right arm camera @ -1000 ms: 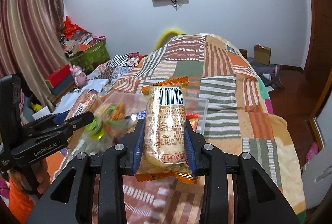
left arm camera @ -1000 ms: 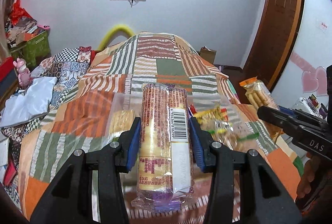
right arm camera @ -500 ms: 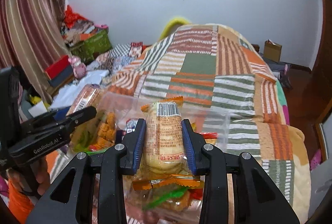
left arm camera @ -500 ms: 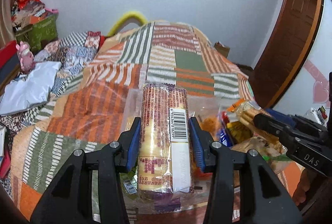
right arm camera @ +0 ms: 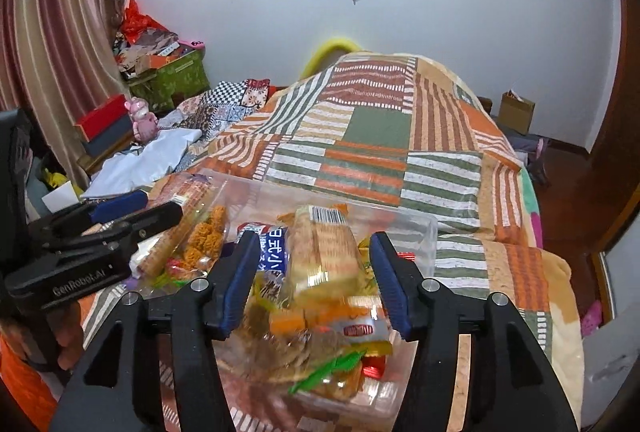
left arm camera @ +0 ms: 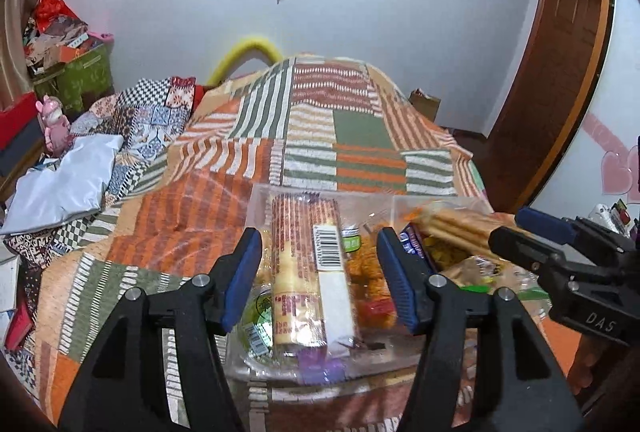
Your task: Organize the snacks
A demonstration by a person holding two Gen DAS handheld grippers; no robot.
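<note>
One clear plastic container [left arm camera: 256,200] sits on one patchwork bed [left arm camera: 352,136]. Inside lie two long biscuit sleeves: one brown-printed [left arm camera: 308,272], one orange-wrapped [right arm camera: 324,252]. One blue packet [right arm camera: 276,250] shows beside them. The loose small snacks beneath blur together, perhaps half a dozen. Two grippers, left [left arm camera: 320,272] and right [right arm camera: 314,274], are in view.

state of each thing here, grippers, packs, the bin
left gripper: open, jaws clear of the pack
right gripper: open
long biscuit pack: released, lying on the snacks in the bin
cracker pack: released, in the bin
clear plastic bin: lidless, heaped with snacks, on the quilt
</note>
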